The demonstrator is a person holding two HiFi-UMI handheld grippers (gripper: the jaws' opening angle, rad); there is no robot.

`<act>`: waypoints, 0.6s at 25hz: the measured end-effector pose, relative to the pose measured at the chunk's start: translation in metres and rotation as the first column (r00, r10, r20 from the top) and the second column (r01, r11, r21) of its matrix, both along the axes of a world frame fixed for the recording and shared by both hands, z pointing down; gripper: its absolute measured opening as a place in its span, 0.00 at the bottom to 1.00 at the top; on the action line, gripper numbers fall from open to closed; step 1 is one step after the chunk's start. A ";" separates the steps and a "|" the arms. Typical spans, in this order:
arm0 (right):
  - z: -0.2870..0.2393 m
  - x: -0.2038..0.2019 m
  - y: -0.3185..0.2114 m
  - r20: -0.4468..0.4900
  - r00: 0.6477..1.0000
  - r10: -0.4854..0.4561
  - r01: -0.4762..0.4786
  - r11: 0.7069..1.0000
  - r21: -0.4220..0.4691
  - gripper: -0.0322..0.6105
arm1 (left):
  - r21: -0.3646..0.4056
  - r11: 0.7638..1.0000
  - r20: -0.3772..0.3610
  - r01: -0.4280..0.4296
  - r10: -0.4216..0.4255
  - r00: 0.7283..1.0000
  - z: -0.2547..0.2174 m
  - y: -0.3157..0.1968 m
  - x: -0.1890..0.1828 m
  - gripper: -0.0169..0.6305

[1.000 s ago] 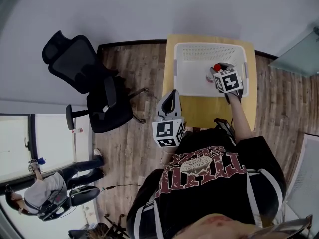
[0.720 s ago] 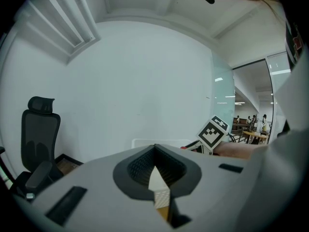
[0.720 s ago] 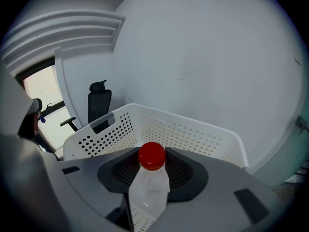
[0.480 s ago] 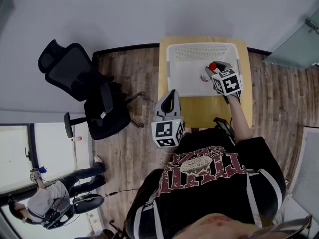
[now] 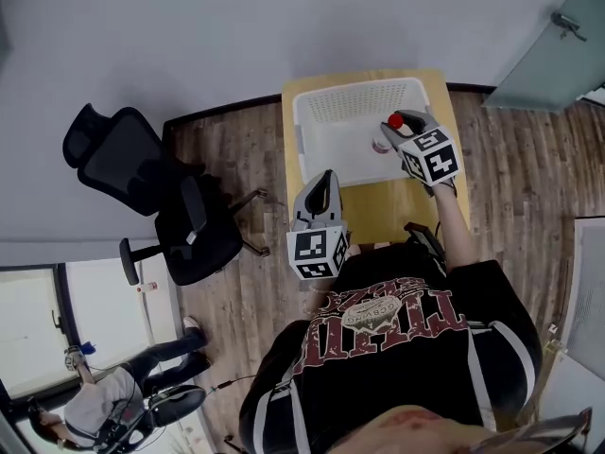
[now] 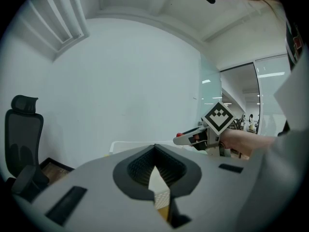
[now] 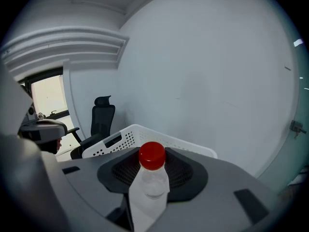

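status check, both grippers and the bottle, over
Left gripper shut, empty, over table's near edge. Right gripper shut on red-capped bottle, above white basket. Nothing seen in between.

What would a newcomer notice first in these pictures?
First comes the red-capped bottle, clamped in the right gripper's jaws over the white basket on the yellow table. Next come the left gripper, shut and empty by the table's near left corner, and the black office chair farther left.
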State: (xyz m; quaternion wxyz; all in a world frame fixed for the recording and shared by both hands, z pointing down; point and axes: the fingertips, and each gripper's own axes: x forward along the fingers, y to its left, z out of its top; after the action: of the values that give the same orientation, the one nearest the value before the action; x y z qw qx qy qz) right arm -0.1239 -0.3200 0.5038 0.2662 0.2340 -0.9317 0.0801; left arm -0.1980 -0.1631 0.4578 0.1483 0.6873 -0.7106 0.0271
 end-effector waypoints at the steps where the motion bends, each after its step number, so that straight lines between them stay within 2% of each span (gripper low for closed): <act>1: -0.005 0.003 0.000 0.007 1.000 0.003 -0.004 1.000 0.006 0.31 | 0.001 1.000 0.000 -0.008 0.008 1.000 0.000 -0.001 0.003 0.07; 15: -0.057 0.048 0.004 0.086 0.995 0.053 -0.060 0.995 0.082 0.31 | 0.012 0.994 0.000 -0.106 0.106 0.994 -0.003 -0.011 0.042 0.07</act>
State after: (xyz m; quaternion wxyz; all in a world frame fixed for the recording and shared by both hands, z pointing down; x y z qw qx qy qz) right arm -0.0755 -0.3164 0.4465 0.2146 0.2679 -0.9375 0.0581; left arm -0.1557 -0.1740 0.4550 0.1427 0.7250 -0.6732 0.0305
